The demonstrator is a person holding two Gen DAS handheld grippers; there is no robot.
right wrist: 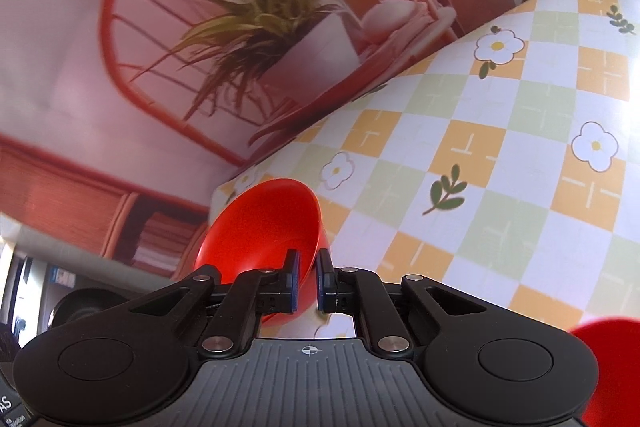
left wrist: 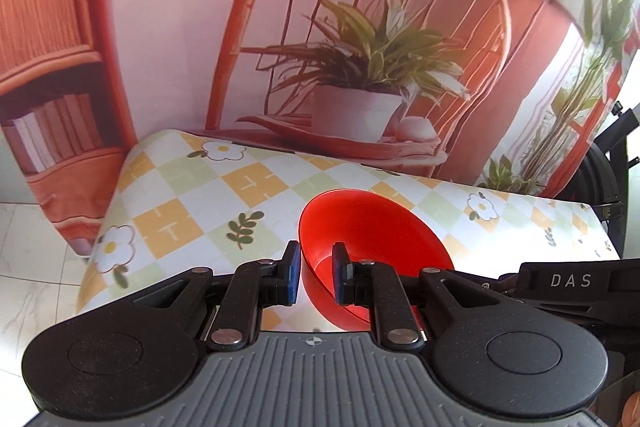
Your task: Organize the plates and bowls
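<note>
Closest to the left wrist camera, the left gripper (left wrist: 316, 277) pinches the wall of a red bowl (left wrist: 372, 247), one finger outside the near rim and the other inside the hollow. That bowl is tilted, its opening turned toward the camera, above the table (left wrist: 192, 203) with its checked flower-print cloth. Behind the table hangs a backdrop (left wrist: 168, 7) printed with an orange chair and a potted plant. At the right edge shows the black body of the other tool, marked DAS.

From the right wrist camera, the right gripper (right wrist: 307, 279) clamps the rim of a second red bowl (right wrist: 260, 231), fingers nearly together with only the thin wall between them. This bowl is tipped on its side, off the table's left end. Another red shape (right wrist: 608, 371), cut off, fills the lower right corner.
</note>
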